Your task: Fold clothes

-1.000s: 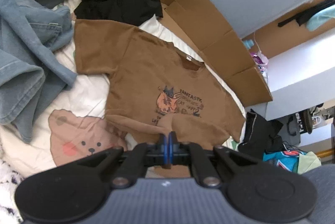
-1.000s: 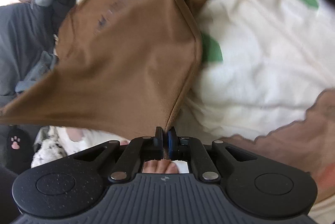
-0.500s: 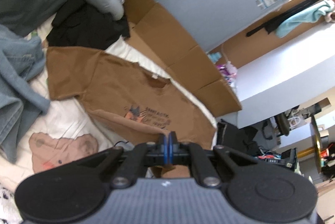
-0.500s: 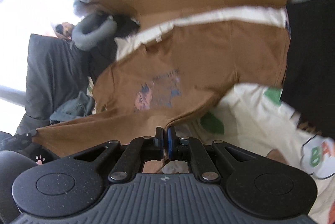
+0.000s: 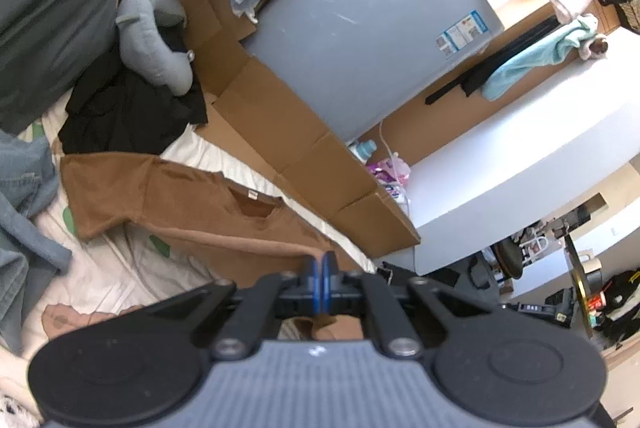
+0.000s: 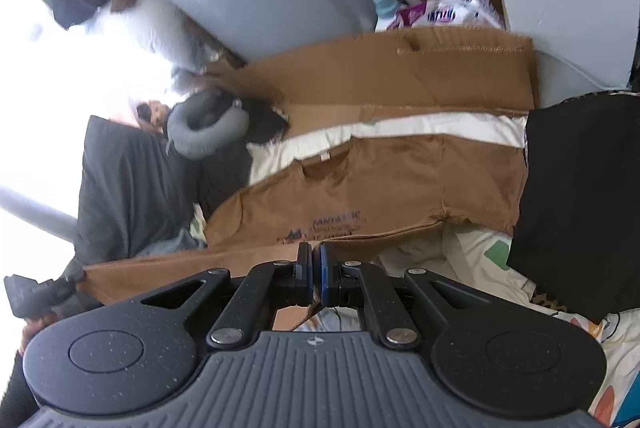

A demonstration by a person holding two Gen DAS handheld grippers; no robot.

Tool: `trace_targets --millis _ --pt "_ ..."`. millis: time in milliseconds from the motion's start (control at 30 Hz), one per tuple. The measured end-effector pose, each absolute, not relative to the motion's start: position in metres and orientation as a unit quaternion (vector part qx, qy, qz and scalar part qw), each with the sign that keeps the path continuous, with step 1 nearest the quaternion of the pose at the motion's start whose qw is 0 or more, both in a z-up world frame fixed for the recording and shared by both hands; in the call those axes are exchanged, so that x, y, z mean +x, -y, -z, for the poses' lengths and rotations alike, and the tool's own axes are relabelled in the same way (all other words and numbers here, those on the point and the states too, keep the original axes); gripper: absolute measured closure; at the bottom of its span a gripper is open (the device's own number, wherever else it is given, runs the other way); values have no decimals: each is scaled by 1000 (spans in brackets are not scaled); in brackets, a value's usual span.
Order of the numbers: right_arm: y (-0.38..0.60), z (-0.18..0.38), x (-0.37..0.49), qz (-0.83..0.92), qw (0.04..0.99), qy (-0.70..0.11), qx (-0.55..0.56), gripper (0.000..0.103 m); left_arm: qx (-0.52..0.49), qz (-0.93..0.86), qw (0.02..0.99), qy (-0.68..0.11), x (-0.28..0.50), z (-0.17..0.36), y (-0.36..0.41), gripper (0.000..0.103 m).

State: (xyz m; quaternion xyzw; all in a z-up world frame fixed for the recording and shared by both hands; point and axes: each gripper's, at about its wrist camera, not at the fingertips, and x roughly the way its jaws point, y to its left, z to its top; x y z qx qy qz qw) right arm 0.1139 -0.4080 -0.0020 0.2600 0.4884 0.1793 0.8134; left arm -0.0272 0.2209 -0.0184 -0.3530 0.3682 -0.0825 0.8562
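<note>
A brown T-shirt (image 5: 192,204) with a cartoon print lies on the white patterned bedsheet (image 5: 120,268). Its collar and one sleeve rest flat while its lower hem is lifted and carried over the body toward the collar. My left gripper (image 5: 319,268) is shut on one corner of that hem. In the right wrist view the same brown T-shirt (image 6: 380,184) shows its print partly covered by the folded-over hem, and my right gripper (image 6: 315,266) is shut on the other hem corner. The other gripper (image 6: 36,294) appears at the far left edge, holding the stretched hem.
Flattened cardboard (image 5: 280,132) lines the far side of the bed against a grey cabinet (image 5: 360,28). A black garment (image 5: 128,116), a grey neck pillow (image 5: 152,44) and blue denim (image 5: 20,196) lie near the shirt. More black cloth (image 6: 580,196) sits at the right.
Both grippers have lifted the shirt's hem and carried it forward over the body toward the collar. The print, open to view one second ago, is now mostly covered.
</note>
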Motion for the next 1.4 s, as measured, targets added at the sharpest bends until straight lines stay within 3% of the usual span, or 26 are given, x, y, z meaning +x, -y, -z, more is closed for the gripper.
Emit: trace_targets --millis 300,533,1400 --pt "424 -33 107 -189 820 -461 280 101 -351 85 864 -352 -30 -19 -224 101" --pt "437 -31 76 -187 812 -469 292 101 -370 79 851 -364 -48 -9 -230 101" --pt "447 188 -36 -81 703 -626 328 102 -392 -12 741 -545 -127 183 -236 101"
